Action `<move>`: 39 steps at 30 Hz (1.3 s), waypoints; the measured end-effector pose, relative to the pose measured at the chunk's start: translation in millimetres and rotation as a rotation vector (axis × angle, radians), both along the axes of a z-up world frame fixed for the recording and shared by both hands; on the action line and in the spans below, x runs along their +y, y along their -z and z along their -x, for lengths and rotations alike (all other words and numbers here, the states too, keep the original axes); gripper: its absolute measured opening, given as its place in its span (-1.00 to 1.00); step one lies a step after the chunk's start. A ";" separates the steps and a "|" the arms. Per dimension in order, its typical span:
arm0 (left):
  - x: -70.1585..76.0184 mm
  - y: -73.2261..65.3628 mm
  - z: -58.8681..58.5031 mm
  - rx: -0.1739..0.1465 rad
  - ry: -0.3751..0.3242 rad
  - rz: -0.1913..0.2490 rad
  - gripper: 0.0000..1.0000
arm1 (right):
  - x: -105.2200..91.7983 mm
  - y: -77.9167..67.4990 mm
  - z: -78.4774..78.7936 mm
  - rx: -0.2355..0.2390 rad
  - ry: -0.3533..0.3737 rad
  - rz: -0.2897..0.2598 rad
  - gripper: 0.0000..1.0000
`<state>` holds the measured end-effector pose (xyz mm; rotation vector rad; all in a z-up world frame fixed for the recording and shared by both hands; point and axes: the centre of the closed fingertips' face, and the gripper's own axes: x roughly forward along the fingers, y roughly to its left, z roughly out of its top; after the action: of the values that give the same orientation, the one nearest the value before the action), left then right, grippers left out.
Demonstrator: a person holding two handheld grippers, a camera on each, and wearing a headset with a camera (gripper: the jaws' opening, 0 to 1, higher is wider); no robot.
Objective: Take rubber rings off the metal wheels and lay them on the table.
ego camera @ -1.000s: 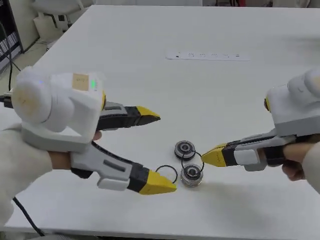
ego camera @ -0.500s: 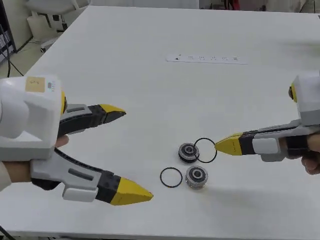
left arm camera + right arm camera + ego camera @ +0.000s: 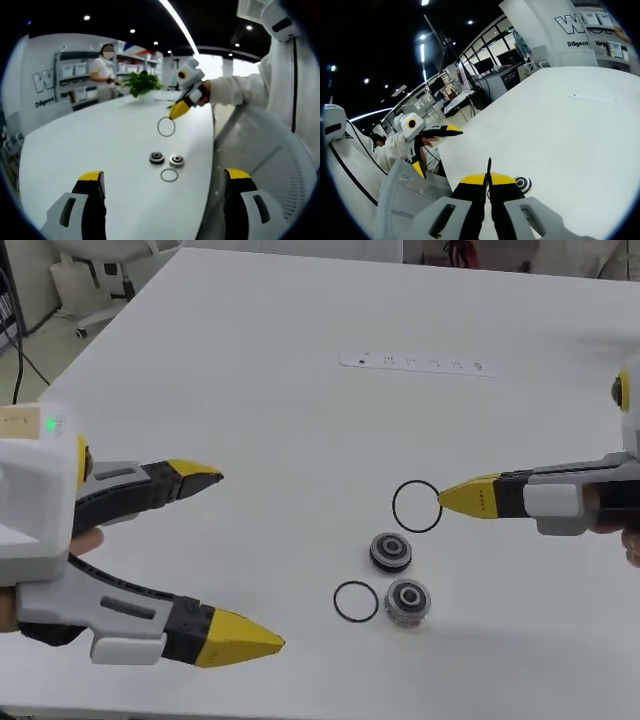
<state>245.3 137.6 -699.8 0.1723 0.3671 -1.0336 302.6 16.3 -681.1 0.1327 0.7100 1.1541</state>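
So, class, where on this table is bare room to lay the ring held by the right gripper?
Bare table lies between the white strip and the held ring, and between the open left gripper and the wheels. It is crowded at the near edge: both wheels, with a loose ring beside them.

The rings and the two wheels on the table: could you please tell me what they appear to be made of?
The held ring in the right gripper and the lying ring on the table are thin, matte black loops. They are likely rubber, though flex cannot be judged. The far wheel and near wheel have glinting grey rims around dark centres, so they are probably metal.
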 end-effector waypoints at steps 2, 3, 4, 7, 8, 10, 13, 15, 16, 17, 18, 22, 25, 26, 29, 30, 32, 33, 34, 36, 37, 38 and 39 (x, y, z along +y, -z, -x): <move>4.0 0.5 -0.6 -0.003 -0.006 0.000 1.00 | 4.7 -3.2 0.2 -0.006 -0.006 -0.005 -1.00; 5.6 0.8 -0.9 -0.004 -0.008 -0.001 1.00 | 6.4 -4.4 0.2 -0.008 -0.008 -0.007 -1.00; 7.9 0.8 -1.8 -0.007 -0.014 0.000 1.00 | 9.1 -6.2 0.0 -0.013 -0.011 -0.010 -1.00; 11.4 0.2 -3.2 -0.011 -0.023 0.011 1.00 | 15.3 -9.1 -0.9 -0.017 -0.014 -0.019 -1.00; 11.9 0.3 -3.5 -0.011 -0.024 0.013 1.00 | 17.2 -9.4 -1.2 -0.017 -0.015 -0.022 -1.00; 13.2 1.1 -3.8 -0.011 -0.025 0.017 1.00 | 23.5 -9.1 -1.9 -0.019 -0.015 -0.028 -1.00; 15.6 4.1 -4.5 -0.009 -0.026 0.020 1.00 | 30.6 -6.4 -1.8 -0.018 -0.021 -0.029 -1.00; 17.1 6.3 -4.6 -0.006 -0.027 0.021 1.00 | 34.4 -4.3 -1.5 -0.016 -0.024 -0.029 -1.00; 17.7 7.1 -4.7 -0.006 -0.027 0.021 1.00 | 37.4 -2.5 -1.1 -0.015 -0.027 -0.028 -1.00; 18.7 8.3 -4.8 -0.005 -0.027 0.021 1.00 | 39.0 -1.4 -0.9 -0.014 -0.029 -0.028 -1.00; 20.5 9.5 -5.5 -0.002 -0.028 0.023 1.00 | 40.7 0.0 -0.8 -0.014 -0.030 -0.027 -1.00; 23.4 13.2 -6.8 0.005 -0.033 0.027 1.00 | 48.7 7.9 1.2 0.002 -0.037 -0.026 -1.00; 23.0 15.1 -6.8 0.007 -0.028 0.027 1.00 | 53.4 15.4 4.3 0.014 -0.048 -0.016 -1.00; 22.9 15.6 -7.1 0.007 -0.028 0.027 1.00 | 54.5 17.6 4.9 0.017 -0.051 -0.013 -1.00; 20.8 16.0 -8.0 0.007 -0.027 0.032 1.00 | 58.3 27.3 9.0 0.035 -0.062 -0.001 -1.00; 20.8 16.1 -8.2 0.007 -0.027 0.033 1.00 | 59.2 30.3 10.4 0.040 -0.066 0.004 -1.00; 20.4 16.5 -9.4 0.008 -0.027 0.038 1.00 | 61.1 39.0 14.4 0.055 -0.078 0.018 -1.00; 20.0 17.5 -10.0 0.012 -0.026 0.041 1.00 | 62.0 43.4 16.9 0.063 -0.083 0.025 -1.00; 19.6 18.5 -10.3 0.015 -0.025 0.042 1.00 | 62.6 46.1 18.4 0.068 -0.087 0.029 -1.00; 18.8 21.6 -10.4 0.021 -0.021 0.035 1.00 | 63.5 52.2 22.7 0.079 -0.099 0.043 -1.00; 18.5 22.3 -10.4 0.022 -0.021 0.034 1.00 | 63.7 54.9 24.3 0.080 -0.104 0.051 -1.00; 18.0 22.6 -10.2 0.023 -0.020 0.034 1.00 | 63.7 56.1 25.1 0.083 -0.105 0.054 -1.00; 17.5 22.7 -9.9 0.023 -0.019 0.036 1.00 | 63.9 57.7 26.3 0.086 -0.108 0.056 -1.00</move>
<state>255.2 155.1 -722.5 0.1241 0.3702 -1.0232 276.3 80.1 -738.8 0.0985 0.8335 1.2361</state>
